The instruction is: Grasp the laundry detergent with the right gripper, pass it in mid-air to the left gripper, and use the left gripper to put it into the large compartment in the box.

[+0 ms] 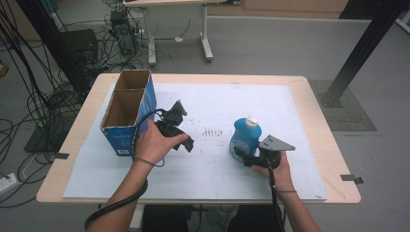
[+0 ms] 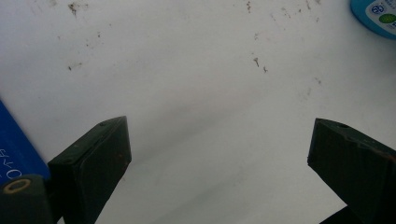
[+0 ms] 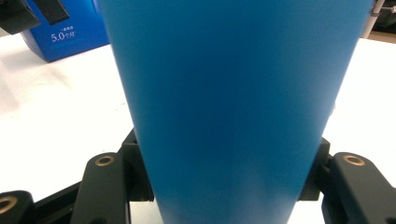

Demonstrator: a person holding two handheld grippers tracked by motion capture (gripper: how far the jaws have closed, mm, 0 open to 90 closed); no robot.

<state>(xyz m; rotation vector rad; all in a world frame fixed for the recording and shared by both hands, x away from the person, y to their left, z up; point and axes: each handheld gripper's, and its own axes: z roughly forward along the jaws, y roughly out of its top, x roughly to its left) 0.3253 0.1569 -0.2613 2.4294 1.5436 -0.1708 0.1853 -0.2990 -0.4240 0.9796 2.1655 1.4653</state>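
From the high view we see our right gripper (image 1: 247, 157) closed on the lower body of the blue bottle (image 1: 245, 137), which stands upright on the white sheet (image 1: 290, 121) with its white cap (image 1: 251, 122) above the jaws; the bottle sits just ahead of the right hand (image 1: 275, 171). Our left gripper (image 1: 186, 137) is held well apart from the bottle, its jaws pointing toward it over the bare sheet, with the open blue cardboard box (image 1: 128, 113) just behind the left hand (image 1: 154, 142). In the left gripper view our jaws stand spread wide with nothing between them, the stained white sheet (image 2: 201, 93) beneath; the bottle (image 2: 376, 16) is far ahead, beyond the right-hand jaw, and an edge of the box (image 2: 16, 151) lies just beside the left-hand jaw. In the right gripper view the bottle (image 3: 233, 102) stands squarely between our two jaws, which pinch it from both sides near its base, while the box (image 3: 70, 35) is far off past the left-hand jaw.
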